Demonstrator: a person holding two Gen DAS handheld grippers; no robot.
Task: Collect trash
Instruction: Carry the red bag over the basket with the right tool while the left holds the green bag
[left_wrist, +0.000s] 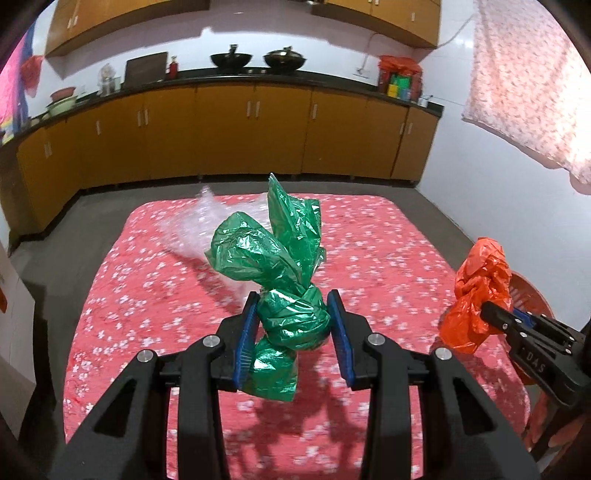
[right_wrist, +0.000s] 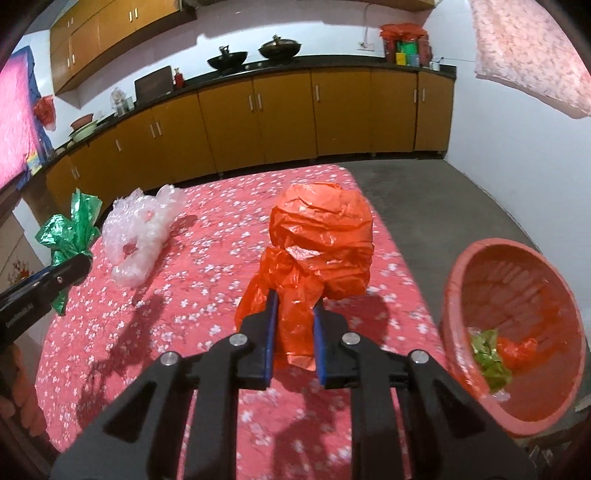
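Both grippers loaded. Left gripper (left_wrist: 293, 325) is pinching the knotted green plastic bag (left_wrist: 280, 266) around its knot, lifted clear above the worktop (left_wrist: 388, 240) with its floral red cloth. Right gripper (right_wrist: 294, 334) is pinching the tail of the orange plastic bag (right_wrist: 317, 243), bulk of the bag ahead of the fingers, near the worktop's right edge.

Red basket (right_wrist: 454, 280) sits just off the right edge, tilted toward us, with green and orange scraps already in the bottom. Clear bubble wrap (right_wrist: 140, 236) lies loose near the far left corner of the worktop, not yet collected.

Step in hand, as I read it: drop both bags in the basket.
- Right goes first; it's closest. Carry over the rim before spreading the fingers.
- Thin film clings to pads; expect to shake it off.
- Bring left across only after right clears, to avoid collision.
- Release low inside; light bags drift.
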